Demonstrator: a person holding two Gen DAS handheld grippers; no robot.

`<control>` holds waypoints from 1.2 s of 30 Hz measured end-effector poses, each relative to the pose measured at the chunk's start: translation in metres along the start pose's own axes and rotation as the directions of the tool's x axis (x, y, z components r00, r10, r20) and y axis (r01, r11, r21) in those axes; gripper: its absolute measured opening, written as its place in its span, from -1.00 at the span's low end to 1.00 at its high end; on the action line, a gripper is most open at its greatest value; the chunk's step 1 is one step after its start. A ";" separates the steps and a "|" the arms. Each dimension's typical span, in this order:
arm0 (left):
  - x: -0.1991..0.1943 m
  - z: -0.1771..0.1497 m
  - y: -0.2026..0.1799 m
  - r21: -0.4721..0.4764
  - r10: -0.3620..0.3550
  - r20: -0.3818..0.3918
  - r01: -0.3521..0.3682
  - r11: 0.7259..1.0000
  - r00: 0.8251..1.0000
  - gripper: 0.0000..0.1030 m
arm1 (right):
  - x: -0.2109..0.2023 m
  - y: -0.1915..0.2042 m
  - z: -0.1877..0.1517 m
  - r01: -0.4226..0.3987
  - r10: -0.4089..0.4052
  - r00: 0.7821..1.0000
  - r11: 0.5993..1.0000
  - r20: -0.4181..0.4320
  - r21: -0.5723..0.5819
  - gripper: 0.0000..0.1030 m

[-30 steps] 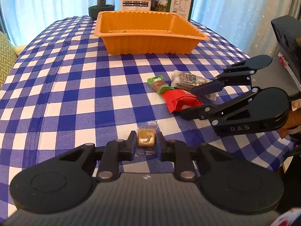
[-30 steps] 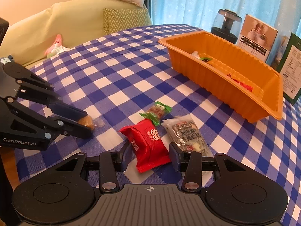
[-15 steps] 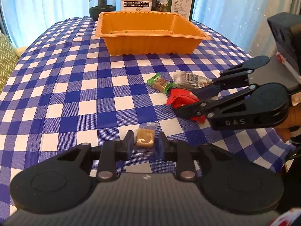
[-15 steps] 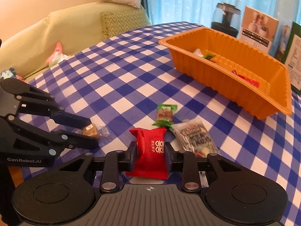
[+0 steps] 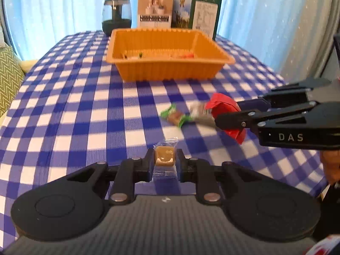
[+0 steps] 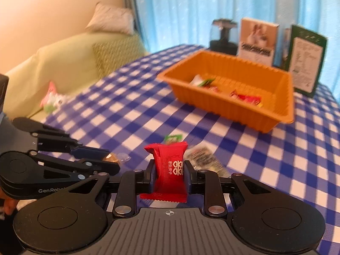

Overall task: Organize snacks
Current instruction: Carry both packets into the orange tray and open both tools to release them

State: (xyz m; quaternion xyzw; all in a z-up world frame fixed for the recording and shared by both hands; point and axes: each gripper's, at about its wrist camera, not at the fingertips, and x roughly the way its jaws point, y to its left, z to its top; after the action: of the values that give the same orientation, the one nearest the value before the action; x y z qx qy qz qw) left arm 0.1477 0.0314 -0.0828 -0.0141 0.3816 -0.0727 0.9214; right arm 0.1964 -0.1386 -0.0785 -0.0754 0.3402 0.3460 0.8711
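My left gripper [image 5: 165,159] is shut on a tan candy in a clear wrapper [image 5: 164,158], lifted above the checked cloth. My right gripper [image 6: 169,170] is shut on a red snack packet [image 6: 170,167], also lifted; it shows in the left wrist view [image 5: 225,110] too. A green-wrapped candy [image 5: 175,116] and a grey snack packet [image 5: 200,114] lie on the cloth between the grippers and the orange tray [image 5: 170,72]. The tray [image 6: 282,108] holds several snacks.
A dark jar [image 5: 116,16] and two boxes [image 5: 155,10] [image 5: 204,13] stand behind the tray at the table's far edge. A green sofa [image 6: 70,63] with cushions is to the left of the table. Blue curtains hang behind.
Both grippers have risen from the cloth with their snacks. The right gripper closed on the red packet and lifted it off the table. The left kept its hold on the tan candy.
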 end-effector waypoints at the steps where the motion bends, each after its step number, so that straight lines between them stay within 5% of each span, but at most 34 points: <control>1: -0.002 0.005 -0.001 0.000 0.002 0.012 -0.002 1.000 1.000 -0.65 | -0.002 -0.002 0.003 0.019 -0.019 1.000 1.000 0.016 0.012 -0.48; 12: -0.003 0.075 -0.011 0.025 -0.006 0.127 0.003 1.000 0.992 -0.65 | -0.023 -0.041 0.047 0.197 -0.231 0.959 0.961 0.167 0.195 -0.48; 23: 0.024 0.141 -0.006 0.017 -0.010 0.187 0.007 1.000 0.982 -0.65 | -0.014 -0.068 0.084 0.222 -0.286 0.935 0.933 0.209 0.285 -0.48; 36: 0.069 0.172 0.013 -0.030 0.013 0.171 -0.008 1.000 0.985 -0.65 | 0.019 -0.109 0.107 0.239 -0.330 0.929 0.882 0.170 0.407 -0.48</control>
State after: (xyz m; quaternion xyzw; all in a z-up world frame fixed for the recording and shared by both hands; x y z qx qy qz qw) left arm 0.3185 0.0293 -0.0102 -0.0315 0.3021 -0.0607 0.9508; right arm 0.3358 -0.1704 -0.0210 0.0864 0.2805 0.1476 0.9445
